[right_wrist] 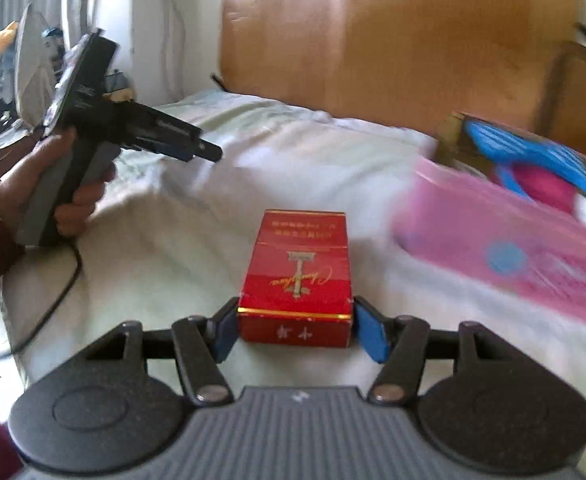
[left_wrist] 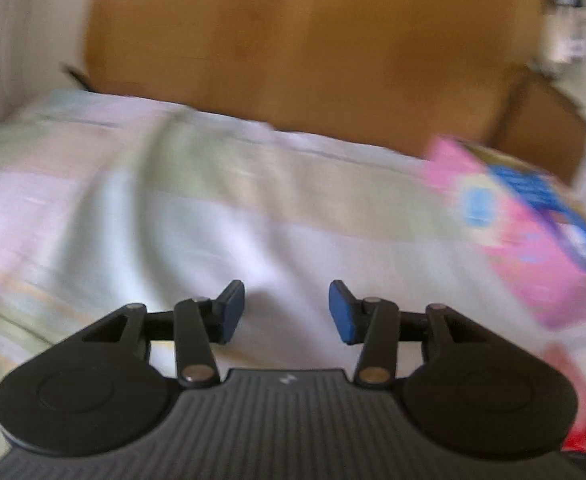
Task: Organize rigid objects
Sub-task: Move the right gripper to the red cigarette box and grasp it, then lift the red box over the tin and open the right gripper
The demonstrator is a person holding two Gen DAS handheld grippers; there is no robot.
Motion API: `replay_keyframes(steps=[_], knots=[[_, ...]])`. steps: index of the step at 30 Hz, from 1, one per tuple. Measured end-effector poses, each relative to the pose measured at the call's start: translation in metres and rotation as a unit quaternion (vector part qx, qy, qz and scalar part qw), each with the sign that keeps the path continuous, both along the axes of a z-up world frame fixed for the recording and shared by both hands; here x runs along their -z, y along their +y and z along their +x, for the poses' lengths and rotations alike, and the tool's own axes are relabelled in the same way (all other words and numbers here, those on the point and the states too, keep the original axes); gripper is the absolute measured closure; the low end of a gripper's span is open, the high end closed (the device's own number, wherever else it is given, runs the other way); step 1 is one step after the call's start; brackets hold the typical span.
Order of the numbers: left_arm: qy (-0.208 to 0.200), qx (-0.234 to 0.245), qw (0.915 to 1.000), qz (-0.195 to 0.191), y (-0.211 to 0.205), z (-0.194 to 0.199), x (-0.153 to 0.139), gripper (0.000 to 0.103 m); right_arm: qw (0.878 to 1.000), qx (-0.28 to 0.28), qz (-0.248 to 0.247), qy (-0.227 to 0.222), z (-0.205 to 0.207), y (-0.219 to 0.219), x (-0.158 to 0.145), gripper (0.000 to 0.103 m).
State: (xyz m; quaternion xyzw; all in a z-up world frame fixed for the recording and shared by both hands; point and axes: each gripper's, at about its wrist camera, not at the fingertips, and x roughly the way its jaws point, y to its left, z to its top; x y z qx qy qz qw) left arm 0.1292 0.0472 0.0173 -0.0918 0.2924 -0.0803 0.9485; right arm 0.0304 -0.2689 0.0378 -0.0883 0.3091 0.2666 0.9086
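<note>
Red cigarette pack (right_wrist: 295,276): rigid carton, lying flat with its long axis pointing away from the camera, clamped at its near end between the blue fingers (right_wrist: 371,334) of the right gripper (right_wrist: 295,330); gripping the short end leaves the far end free, which should suit setting it down among other goods. Carried above the bed (right_wrist: 197,248). Pink box (right_wrist: 505,256): blurred, on the bed to the right, beside a cardboard container (right_wrist: 449,136) holding blue and magenta items, probably the collecting point. Left gripper (left_wrist: 285,310): fingers parted at a moderate gap, nothing between them; held clear over the bedsheet, seemingly free for the next item. Headboard (right_wrist: 373,40): wooden, behind.
</note>
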Motion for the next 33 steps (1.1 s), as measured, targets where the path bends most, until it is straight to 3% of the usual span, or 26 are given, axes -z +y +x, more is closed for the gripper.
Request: replay_keyframes(steps=[3, 7, 11, 17, 18, 20, 24, 30, 33], knots=[[-0.005, 0.074, 0.9971, -0.017, -0.043, -0.012, -0.007, 0.054, 0.998, 0.068, 0.001, -0.009, -0.007, -0.031, 0.000, 0.029], [0.010, 0.161, 0.9868, -0.020, -0.098, -0.017, -0.011, 0.053, 0.992, 0.125, 0.028, -0.008, -0.004, -0.055, 0.000, 0.029], [0.022, 0.193, 0.9802, -0.036, -0.118, -0.027, -0.015, 0.053, 0.994, 0.097, 0.040, -0.023, -0.006, -0.052, -0.006, 0.029], [0.063, 0.191, 0.9782, -0.050, -0.112, -0.042, -0.004, 0.055, 0.997, 0.049, 0.049, -0.028, -0.007, -0.038, -0.005, 0.029], [0.071, 0.192, 0.9769, -0.061, -0.110, -0.041, -0.002, 0.055, 0.998, 0.044, 0.047, -0.025, -0.004, -0.034, -0.002, 0.031], [0.075, 0.202, 0.9727, -0.085, -0.112, -0.043, 0.004, 0.059, 0.999, 0.032, 0.043, -0.006, 0.001, -0.028, 0.004, 0.052], [0.047, 0.201, 0.9768, -0.057, -0.128, -0.043, -0.018, 0.060, 0.997, 0.044, 0.039, -0.040, -0.001, -0.030, -0.006, 0.060], [-0.050, 0.243, 0.9682, -0.036, -0.171, -0.017, -0.084, 0.060, 0.983, 0.099, 0.087, -0.126, 0.010, -0.067, -0.051, 0.063], [-0.061, 0.249, 0.9660, -0.033, -0.199, 0.014, -0.094, 0.059, 0.978, 0.132, 0.089, -0.137, 0.037, -0.084, -0.059, 0.063]])
